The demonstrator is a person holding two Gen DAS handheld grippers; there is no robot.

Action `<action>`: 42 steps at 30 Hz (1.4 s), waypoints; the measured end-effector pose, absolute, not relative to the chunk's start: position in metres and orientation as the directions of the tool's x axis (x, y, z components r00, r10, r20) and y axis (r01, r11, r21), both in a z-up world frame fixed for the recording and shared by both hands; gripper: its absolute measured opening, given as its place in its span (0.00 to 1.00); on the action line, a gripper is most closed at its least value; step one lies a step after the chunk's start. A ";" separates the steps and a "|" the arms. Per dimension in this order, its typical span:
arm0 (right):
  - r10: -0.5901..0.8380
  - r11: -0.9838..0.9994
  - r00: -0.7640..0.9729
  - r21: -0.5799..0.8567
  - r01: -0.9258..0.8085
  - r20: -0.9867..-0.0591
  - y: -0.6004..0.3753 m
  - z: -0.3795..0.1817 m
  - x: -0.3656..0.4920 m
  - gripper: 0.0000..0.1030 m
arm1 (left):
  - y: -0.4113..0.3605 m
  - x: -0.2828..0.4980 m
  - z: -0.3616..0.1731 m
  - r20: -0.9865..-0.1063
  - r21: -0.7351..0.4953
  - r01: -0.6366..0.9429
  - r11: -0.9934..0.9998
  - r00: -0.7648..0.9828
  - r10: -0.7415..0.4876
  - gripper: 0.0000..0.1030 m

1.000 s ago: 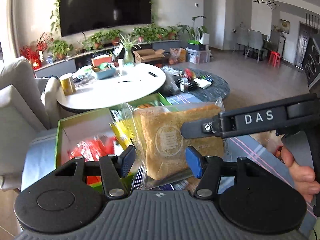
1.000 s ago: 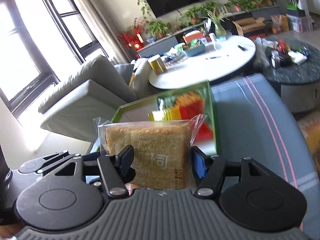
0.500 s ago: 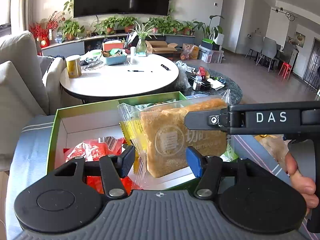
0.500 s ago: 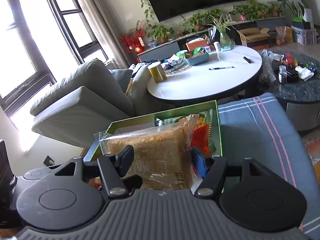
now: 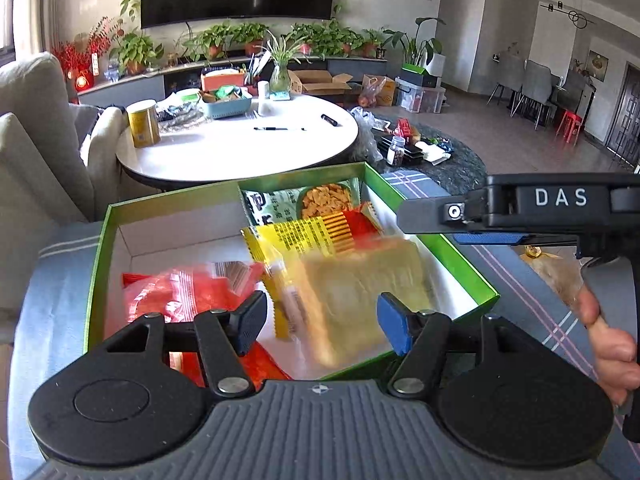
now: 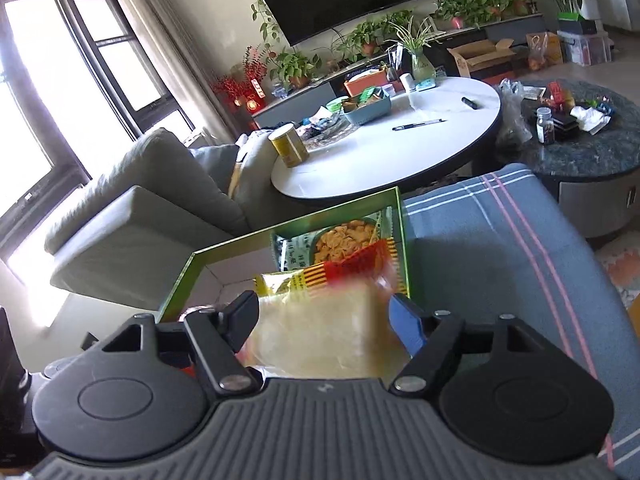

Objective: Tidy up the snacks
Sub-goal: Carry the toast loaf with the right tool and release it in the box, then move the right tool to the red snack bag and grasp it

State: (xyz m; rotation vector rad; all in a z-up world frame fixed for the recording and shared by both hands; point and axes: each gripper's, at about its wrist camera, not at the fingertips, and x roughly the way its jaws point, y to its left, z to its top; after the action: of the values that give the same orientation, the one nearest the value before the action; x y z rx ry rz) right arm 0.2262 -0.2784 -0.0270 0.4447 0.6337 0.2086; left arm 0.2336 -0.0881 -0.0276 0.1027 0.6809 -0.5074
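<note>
Two views are given of one blurred bread packet [image 5: 352,300], seen lying inside the green box [image 5: 472,264] against the yellow packet [image 5: 304,236]. The left gripper [image 5: 320,322] is parted, nothing pinched; its jaws have just been opening. From the right wrist, the right gripper [image 6: 324,320] is seen spread too, just widened, bread between but not squeezed. Only the left view catches the red packets [image 5: 184,292] and the hand [image 5: 612,348].

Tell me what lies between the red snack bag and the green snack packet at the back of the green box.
In the left wrist view, a yellow striped packet lies between the red snack bag and the green snack packet. The blurred bread pack is beside it.
</note>
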 end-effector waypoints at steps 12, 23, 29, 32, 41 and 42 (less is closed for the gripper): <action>0.347 0.891 0.791 0.440 -0.110 -0.504 -0.264 -0.015 0.206 0.64 | -0.035 0.207 -0.004 -0.569 -0.048 0.412 0.910 0.738 -0.364 0.60; 0.403 0.893 0.742 0.407 -0.191 -0.535 -0.228 -0.017 0.185 0.64 | 0.058 0.181 -0.016 -0.598 -0.055 0.234 0.971 0.771 -0.220 0.60; 0.425 0.892 0.711 0.391 -0.225 -0.560 -0.207 -0.022 0.181 0.64 | 0.091 0.167 -0.045 -0.655 -0.073 0.153 0.986 0.738 -0.163 0.60; 0.435 0.890 0.696 0.387 -0.239 -0.571 -0.198 -0.024 0.178 0.64 | 0.101 0.162 -0.058 -0.683 -0.084 0.126 0.989 0.716 -0.149 0.60; 0.474 0.879 0.645 0.372 -0.300 -0.600 -0.166 -0.028 0.174 0.64 | 0.118 0.138 -0.084 -0.717 -0.149 0.127 0.981 0.669 -0.195 0.65; 0.482 0.875 0.636 0.374 -0.309 -0.603 -0.161 -0.028 0.176 0.64 | 0.117 0.137 -0.086 -0.720 -0.151 0.142 0.978 0.663 -0.207 0.65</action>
State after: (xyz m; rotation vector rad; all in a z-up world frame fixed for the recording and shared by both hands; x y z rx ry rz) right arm 0.1756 -0.1611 -0.0284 0.2459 0.7570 0.4570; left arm 0.1371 0.1169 -0.0857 -0.0839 0.8236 -0.1972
